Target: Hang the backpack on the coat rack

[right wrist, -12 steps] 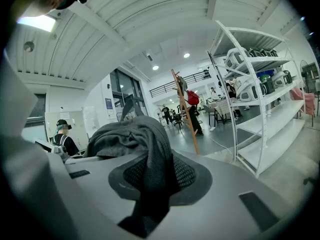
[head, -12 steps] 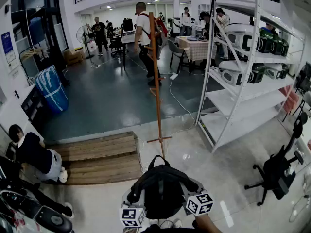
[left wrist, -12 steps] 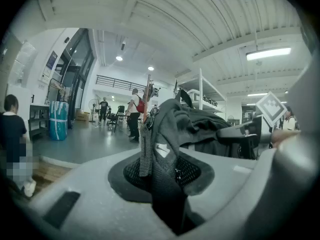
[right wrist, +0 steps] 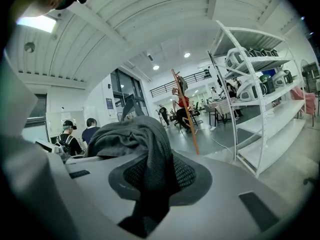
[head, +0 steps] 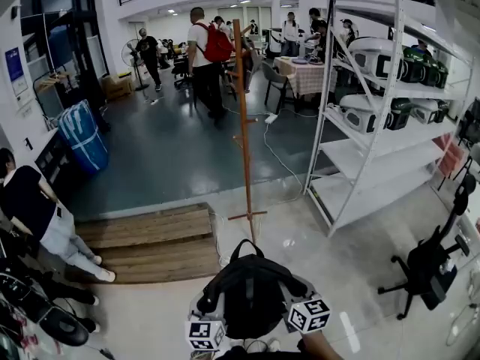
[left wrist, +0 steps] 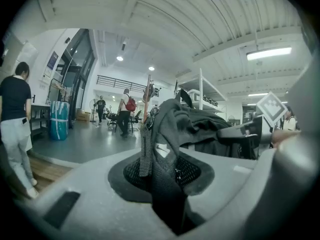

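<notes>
Between the jaws of the left gripper (left wrist: 167, 194) a fold of black fabric and a grey woven strap (left wrist: 145, 154) of the backpack (head: 251, 295) are clamped, so this gripper is closed on the bag. In the right gripper view the jaws of the right gripper (right wrist: 150, 194) are likewise seen pressed together on a dark band of the same backpack, with the rest of the fabric bunched above them. In the head view the backpack is held up between the two grippers at the bottom middle of the picture, its top loop pointing forward. The left marker cube (head: 205, 334) and the right marker cube (head: 308, 314) are seen just below the bag on either side. The wooden coat rack (head: 244, 118) stands upright on the floor straight ahead, apart from the backpack, which has not yet been hung on it. A low wooden platform (head: 150, 242) lies to the left of the rack's foot, and a person in a black top (head: 37, 208) is seen beside it at the left edge. A white shelving unit (head: 375, 148) loaded with appliances stands to the right of the rack, and a black office chair (head: 431, 265) is placed nearer, at the right. Farther back, a blue wrapped bundle (head: 81, 137) leans at the left wall, and a person with a red backpack (head: 206, 55) is seen among others behind the rack.
</notes>
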